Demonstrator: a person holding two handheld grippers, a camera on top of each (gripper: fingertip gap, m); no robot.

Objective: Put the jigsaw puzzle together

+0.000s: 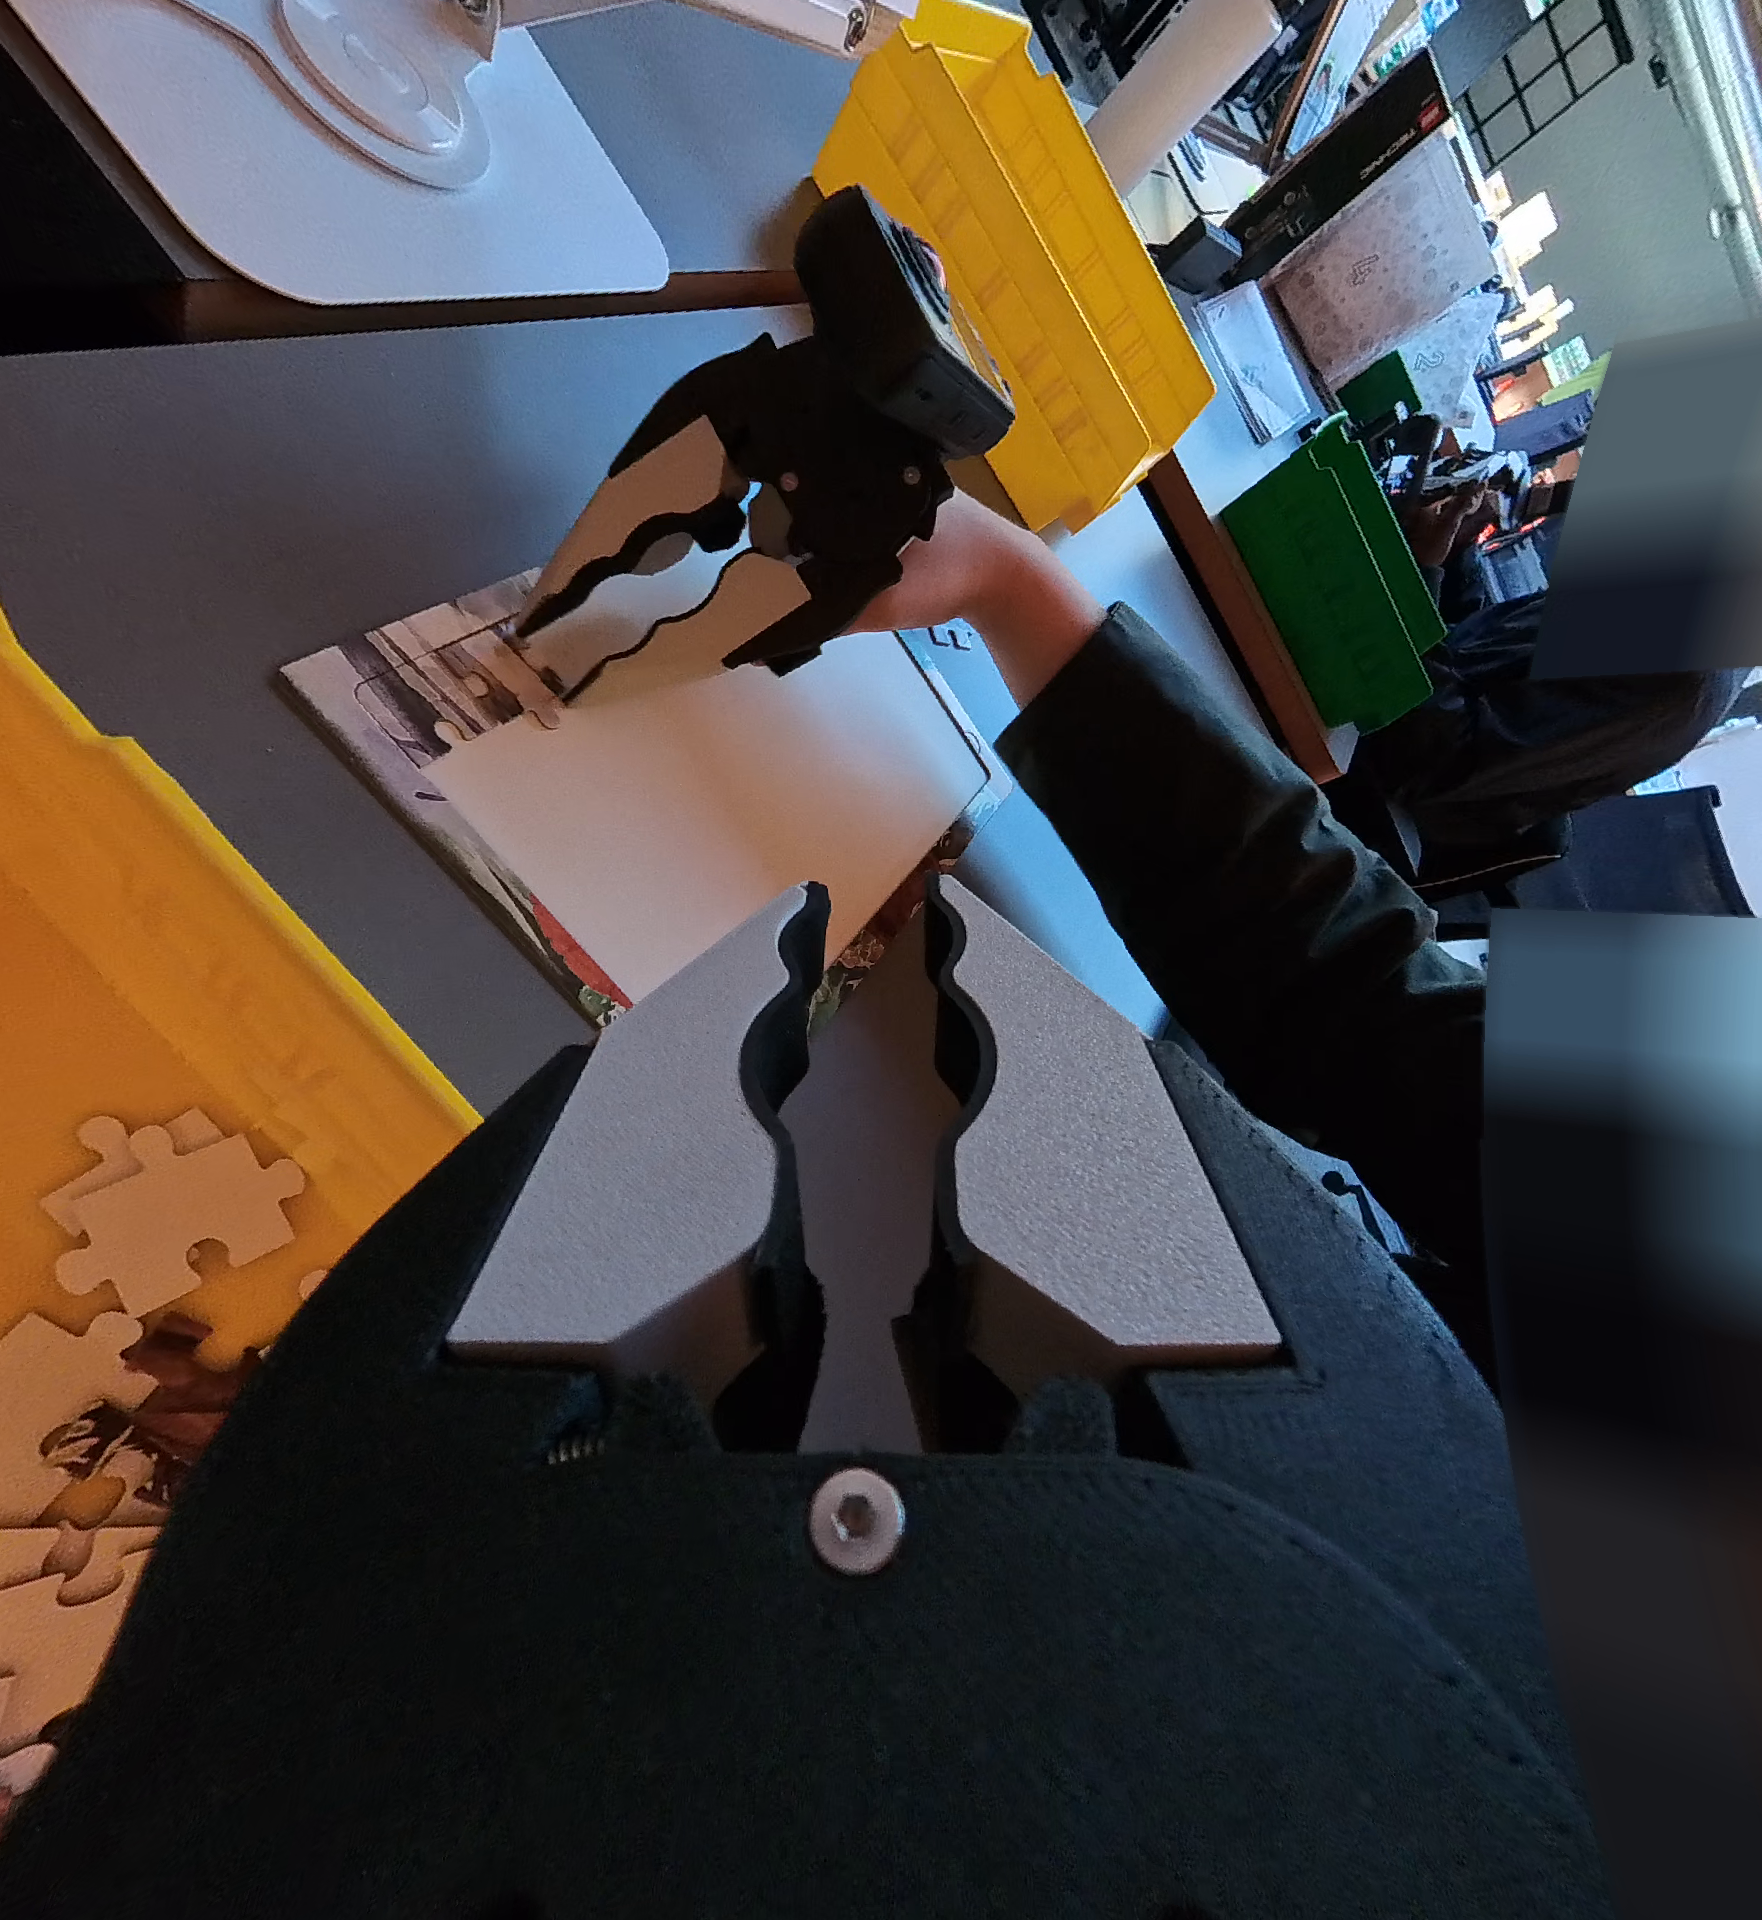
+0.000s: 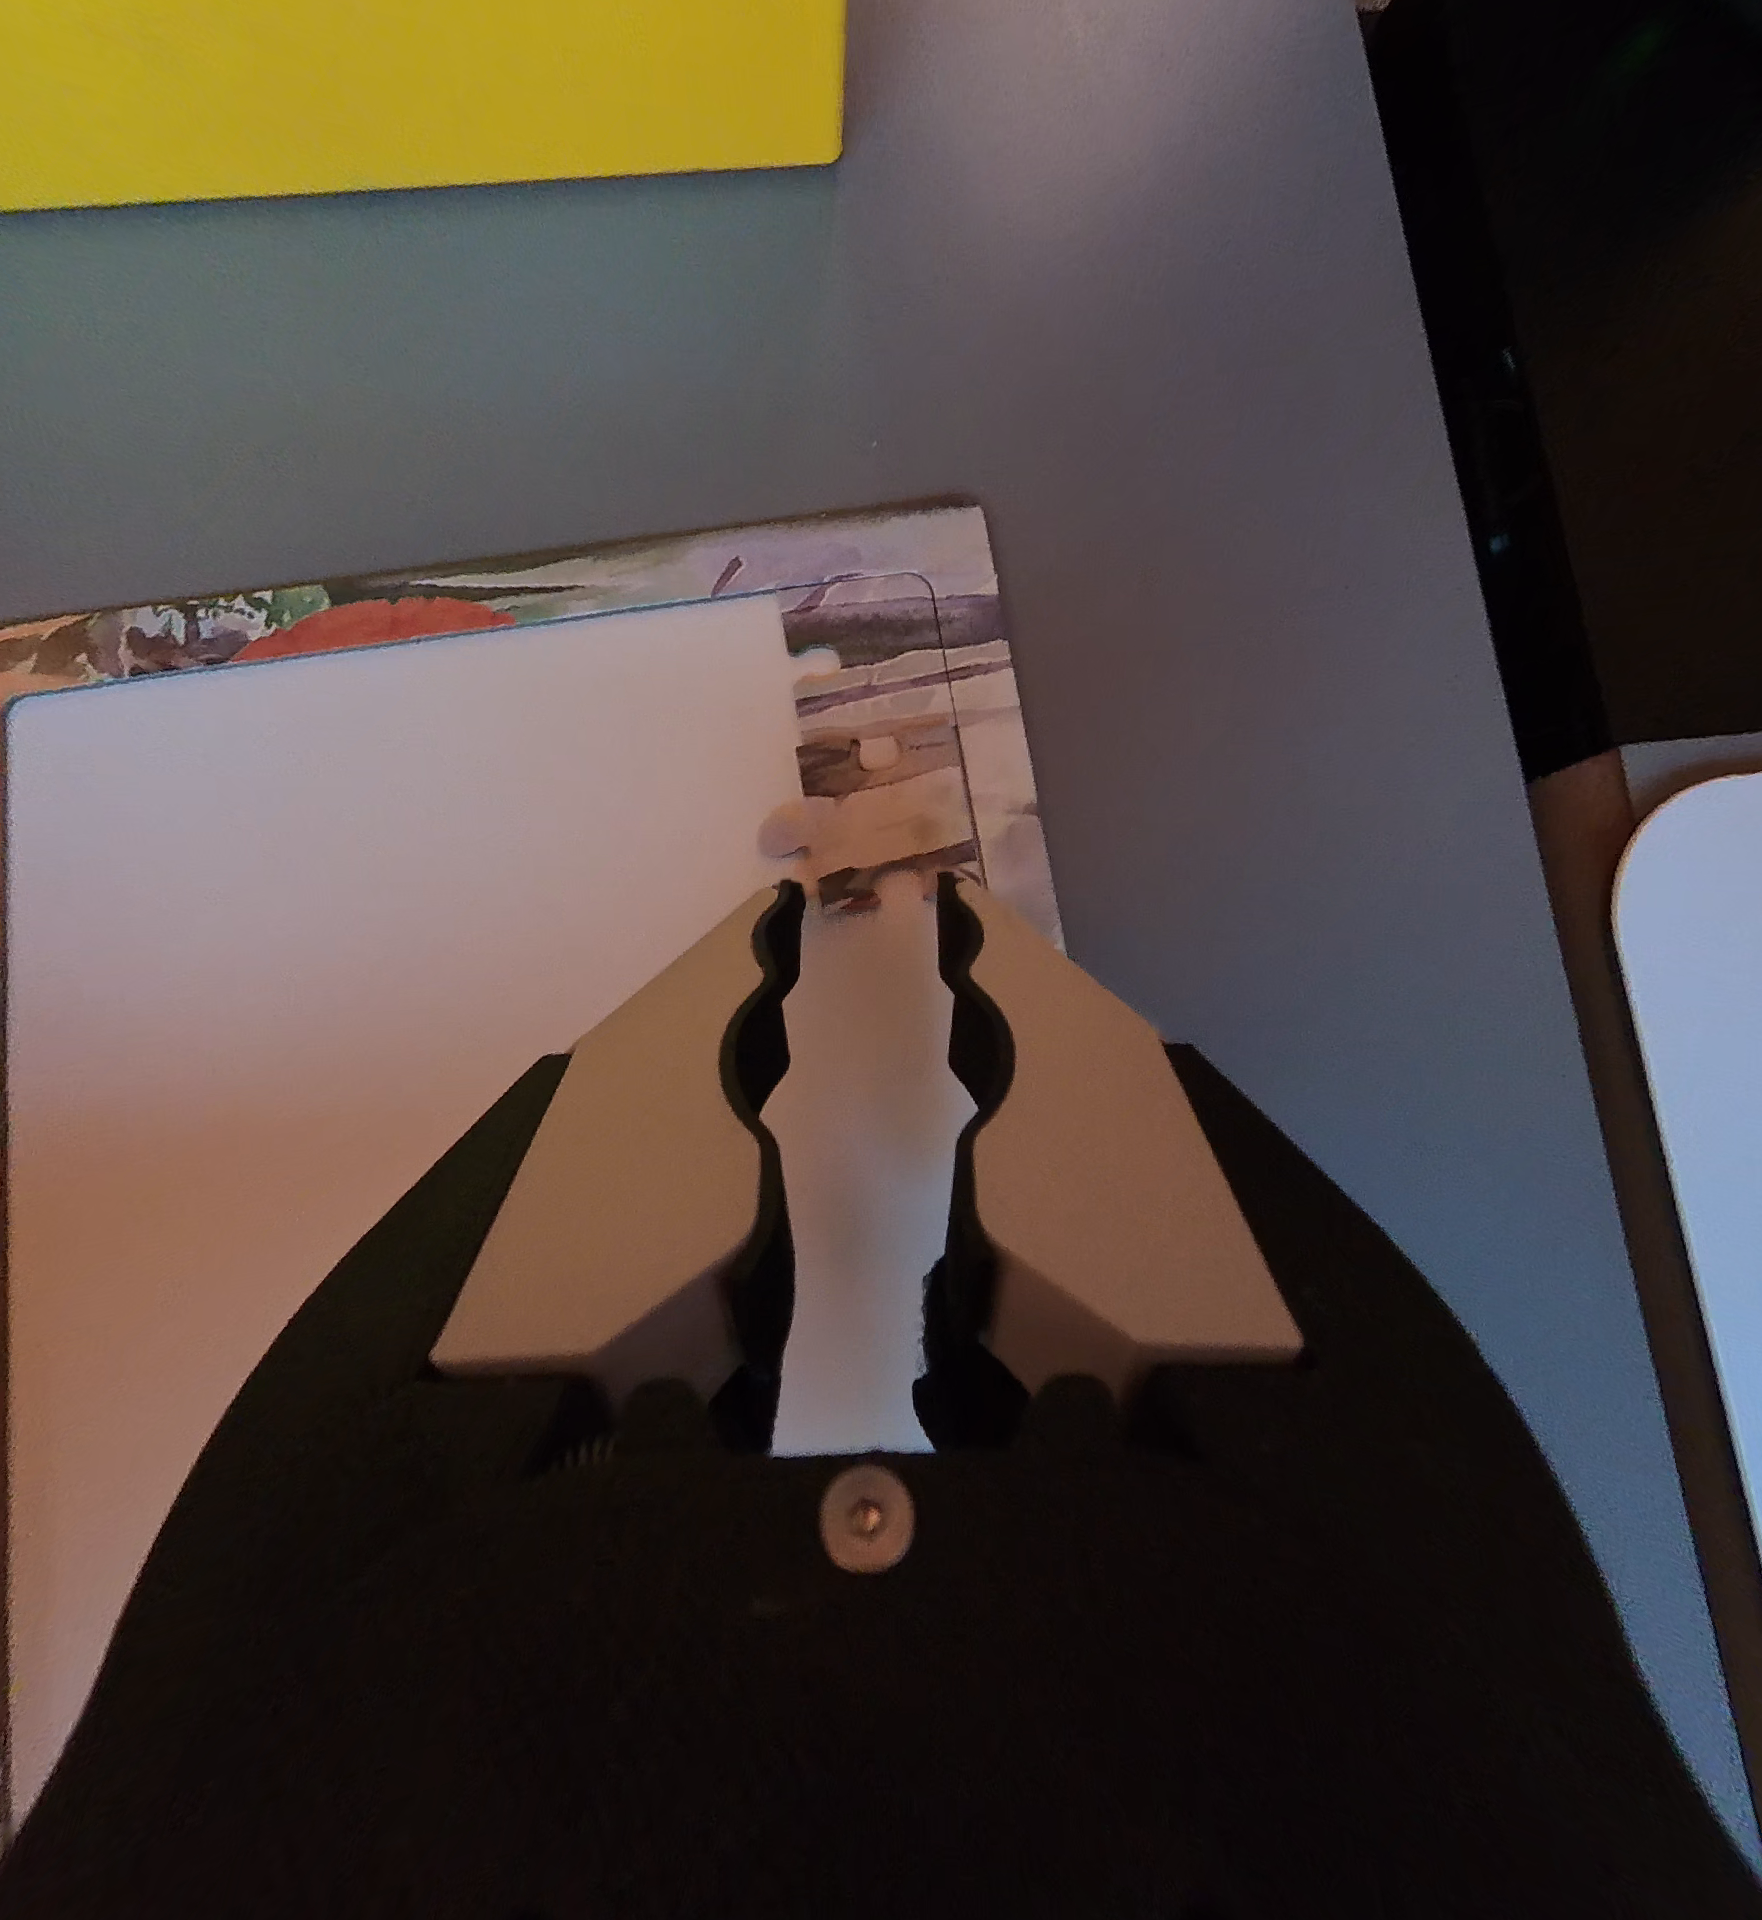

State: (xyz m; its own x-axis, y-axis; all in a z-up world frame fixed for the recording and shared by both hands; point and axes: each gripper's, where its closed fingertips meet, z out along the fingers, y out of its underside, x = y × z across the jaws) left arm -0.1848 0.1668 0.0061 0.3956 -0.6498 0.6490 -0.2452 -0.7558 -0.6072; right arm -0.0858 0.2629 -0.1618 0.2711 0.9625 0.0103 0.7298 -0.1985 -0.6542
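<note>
Your right gripper has its jaws spread, tips down on the puzzle board at its corner, straddling the last placed pieces. Press flat and evenly so the tabs seat; don't drag the board. Your left gripper, jaws also parted and empty, hovers at the board's opposite edge. The loose pieces wait in the yellow bin beside the board.

The puzzle tray's white recess is left open; it is flanked by a yellow bin and, possibly touching its placed pieces, the right gripper.
</note>
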